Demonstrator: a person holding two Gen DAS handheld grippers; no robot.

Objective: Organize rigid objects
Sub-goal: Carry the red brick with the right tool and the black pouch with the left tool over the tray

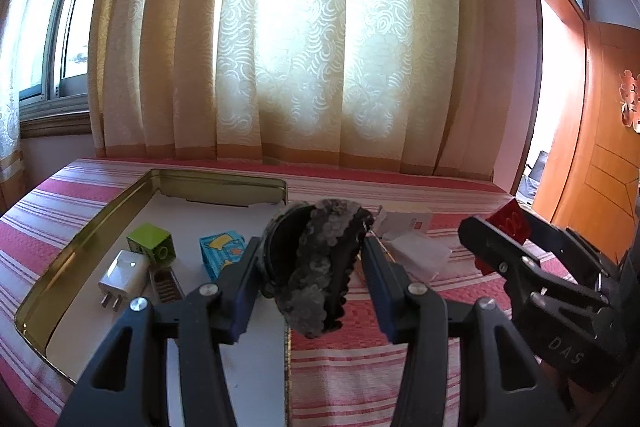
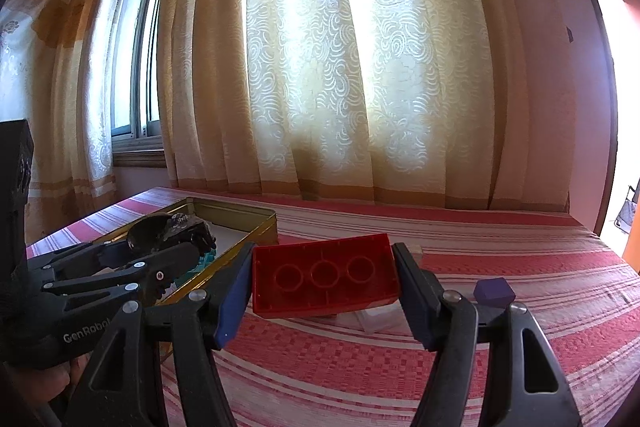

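Observation:
My left gripper (image 1: 310, 267) is shut on a dark fuzzy hair claw clip (image 1: 316, 267), held above the right edge of a gold tin tray (image 1: 80, 251). The tray holds a green block (image 1: 152, 242), a white plug charger (image 1: 123, 277), a blue patterned block (image 1: 220, 253) and a small brown ribbed piece (image 1: 166, 285). My right gripper (image 2: 324, 283) is shut on a red toy brick (image 2: 324, 277), its hollow underside facing the camera, held above the striped cloth right of the tray (image 2: 256, 223). The right gripper also shows in the left wrist view (image 1: 496, 247).
A red and white striped cloth (image 2: 400, 359) covers the table. A small purple block (image 2: 494, 290) lies right of my right gripper. White paper packets (image 1: 412, 239) and a clear plastic piece (image 2: 380, 319) lie on the cloth. Curtains (image 1: 320, 47) hang behind.

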